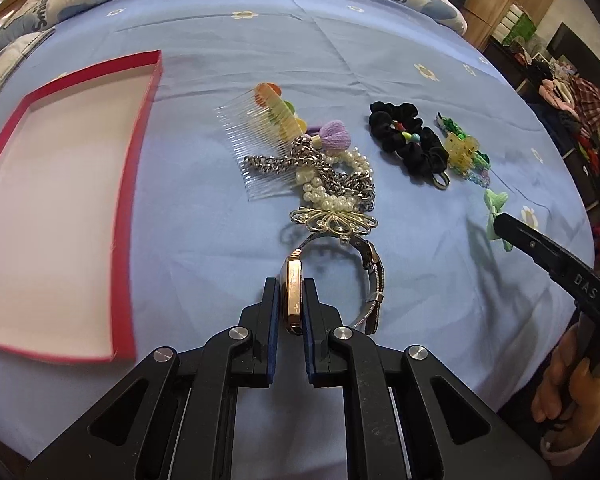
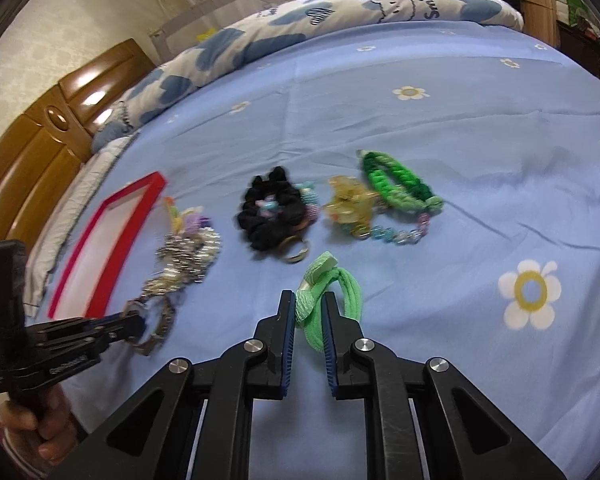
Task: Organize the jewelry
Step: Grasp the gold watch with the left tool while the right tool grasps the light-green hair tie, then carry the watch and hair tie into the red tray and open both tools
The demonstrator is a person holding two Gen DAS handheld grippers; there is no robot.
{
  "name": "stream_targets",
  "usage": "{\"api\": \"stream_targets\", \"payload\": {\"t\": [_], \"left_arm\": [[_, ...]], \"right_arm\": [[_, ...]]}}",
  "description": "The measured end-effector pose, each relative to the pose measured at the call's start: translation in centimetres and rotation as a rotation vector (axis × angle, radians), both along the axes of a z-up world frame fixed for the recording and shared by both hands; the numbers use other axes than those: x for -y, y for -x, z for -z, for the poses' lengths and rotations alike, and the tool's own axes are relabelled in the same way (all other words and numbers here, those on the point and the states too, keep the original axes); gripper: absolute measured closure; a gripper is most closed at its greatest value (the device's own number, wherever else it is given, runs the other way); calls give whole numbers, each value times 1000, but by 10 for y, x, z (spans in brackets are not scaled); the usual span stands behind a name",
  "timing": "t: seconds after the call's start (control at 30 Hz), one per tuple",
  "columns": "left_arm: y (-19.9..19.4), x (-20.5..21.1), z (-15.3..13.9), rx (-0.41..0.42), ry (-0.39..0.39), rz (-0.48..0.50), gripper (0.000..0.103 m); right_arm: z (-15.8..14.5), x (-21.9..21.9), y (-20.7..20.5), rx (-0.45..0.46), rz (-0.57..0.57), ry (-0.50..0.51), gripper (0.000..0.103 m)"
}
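Left wrist view: your left tool (image 1: 291,296) sits low in the middle of the frame, its blue pads (image 1: 271,312) closed narrow on the gold case of a watch (image 1: 293,292). The watch strap loops off to the right of the tool onto the bed (image 1: 380,60). Just above the watch lies a gold butterfly clip (image 1: 334,220), touching a heap of pearls (image 1: 332,184) and silver chain (image 1: 284,160). A clear comb (image 1: 256,140) with coloured discs lies at the upper left of that heap, with a purple pompom (image 1: 334,134) at its right. A red box (image 1: 60,200) with a pale inside lies open at the left of the frame, well apart from the heap. Right of centre you see a black scrunchie (image 1: 408,140) and, just beside it, a yellow claw clip (image 1: 462,152).

Right wrist view: your right tool (image 2: 309,316) is at lower centre, pinched on a green hair tie (image 2: 324,300) that bulges out on both sides of the pads. Above it lie the scrunchie (image 2: 272,216), the claw clip (image 2: 346,204), a green braided bracelet (image 2: 396,184) and a bead string (image 2: 396,236). Your left tool (image 2: 136,326) shows at lower left, on the watch, though blur hides the detail there. The box (image 2: 100,248) lies at the left.
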State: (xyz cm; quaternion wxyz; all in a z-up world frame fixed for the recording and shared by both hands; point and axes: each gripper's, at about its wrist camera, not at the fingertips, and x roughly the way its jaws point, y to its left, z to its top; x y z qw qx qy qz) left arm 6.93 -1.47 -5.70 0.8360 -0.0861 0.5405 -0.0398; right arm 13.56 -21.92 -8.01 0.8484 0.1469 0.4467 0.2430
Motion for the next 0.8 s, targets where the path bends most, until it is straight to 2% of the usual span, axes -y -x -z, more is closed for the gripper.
{"api": "stream_targets", "payload": {"t": [0.17,0.33,0.53,0.8], "left_arm": [[14,-4,-7,-20,-22,15,94],[30,-9,-22,13,-53,13,95],[42,-24,-43,65,-51,-13,95],[48,-60,-50,81,-53,-91,95]], "right_arm": [[-14,-15,14,18,-50,-24,90],[-24,-31,21,32,-82,-51,90],[-33,-49,31,49,-129,-58,90],[-50,-83,37,73,-208,-67,90]]}}
